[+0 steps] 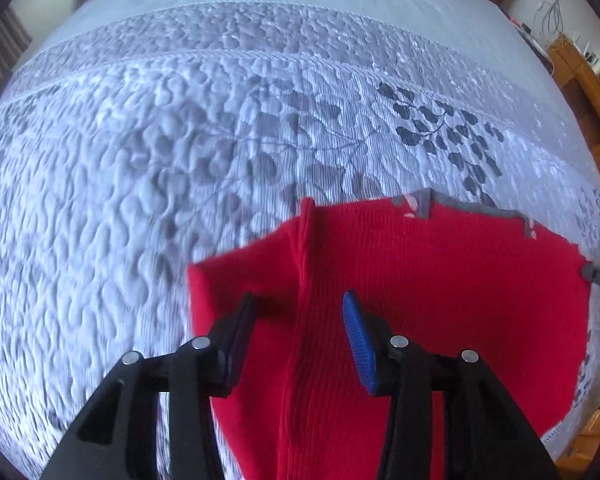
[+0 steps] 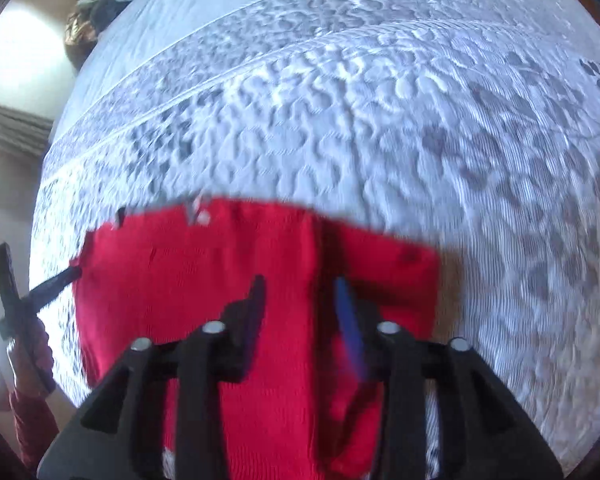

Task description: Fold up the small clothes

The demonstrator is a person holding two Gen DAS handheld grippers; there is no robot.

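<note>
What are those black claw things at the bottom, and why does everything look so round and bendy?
Those are grabbing tools. A person holds one in each hand, and each has a small camera looking out along its two fingers. The lens sees very wide, so the flat bed looks bulged like a ball.

One picture comes from the left gripper, the other from the right gripper. Both have their jaws open, with nothing pinched between them.

Below them lies a red knitted garment with a grey edge, spread on a pale quilted bedspread printed with grey leaves. A raised ridge of red cloth runs between each gripper's fingers.

In the right gripper's picture you can spot the other gripper at the far left, beside the garment's edge.
</note>
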